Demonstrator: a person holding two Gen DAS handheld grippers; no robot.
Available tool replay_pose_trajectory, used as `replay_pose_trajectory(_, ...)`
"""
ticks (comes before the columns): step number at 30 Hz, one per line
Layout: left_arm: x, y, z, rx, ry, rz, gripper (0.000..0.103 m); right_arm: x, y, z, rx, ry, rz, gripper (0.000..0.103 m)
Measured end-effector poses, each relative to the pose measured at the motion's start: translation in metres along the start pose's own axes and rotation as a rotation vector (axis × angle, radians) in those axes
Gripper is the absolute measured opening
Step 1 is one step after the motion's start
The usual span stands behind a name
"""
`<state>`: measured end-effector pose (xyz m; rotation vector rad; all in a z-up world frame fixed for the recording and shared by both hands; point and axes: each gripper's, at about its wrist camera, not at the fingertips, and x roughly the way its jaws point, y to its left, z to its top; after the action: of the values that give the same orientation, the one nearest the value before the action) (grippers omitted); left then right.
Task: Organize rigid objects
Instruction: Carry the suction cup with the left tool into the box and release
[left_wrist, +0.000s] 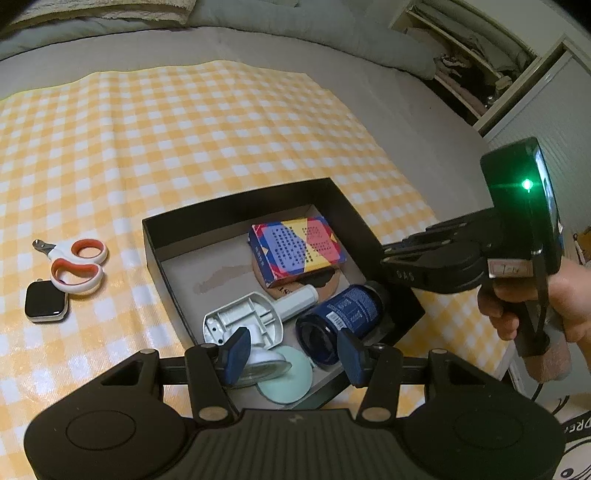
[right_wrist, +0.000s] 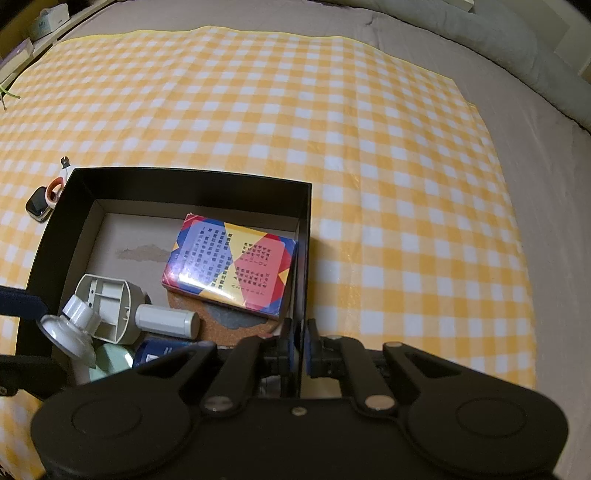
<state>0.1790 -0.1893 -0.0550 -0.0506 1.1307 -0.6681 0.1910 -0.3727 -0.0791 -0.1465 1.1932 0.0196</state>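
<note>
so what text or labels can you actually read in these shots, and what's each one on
colourful card box: rows of printed characters, too small and blurred to read.
blue jar: white label print and a barcode, unreadable.
right gripper: embossed marks on its side and a handwritten tag, not legible.
white packaging at the left view's edge: cut-off letters, roughly "DRE", uncertain.
Nothing else carries text.

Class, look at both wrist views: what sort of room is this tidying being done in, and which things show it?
Most likely a bedroom. The checked cloth is spread over a bed with a grey sheet, rolled grey bedding lies along its far edge, and an open wardrobe holding clothes stands beyond.
</note>
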Motion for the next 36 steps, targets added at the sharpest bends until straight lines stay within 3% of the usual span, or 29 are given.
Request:
replay_pose_trajectory(11,0.024,0.007,0.011,0.034,-0.046,-0.010,0.053,-0.001,0.002,0.000,0.002,0.000,0.002,0.006)
replay_pose_trajectory(22,0.021,-0.004,-0.005,0.094,0.070,-0.055,0.053,0.000,-0.001,-0.001,-0.002,0.007,0.009,0.006)
replay_pose_trajectory(29,0.023,-0.006,-0.015,0.068,0.151,-0.078,0.053,0.000,0.000,-0.001,-0.005,0.008,0.004,0.006)
replay_pose_trajectory(36,0.007,-0.006,-0.011,0.077,0.096,-0.065,0.054,0.000,0.001,-0.001,-0.006,0.008,0.001,0.006)
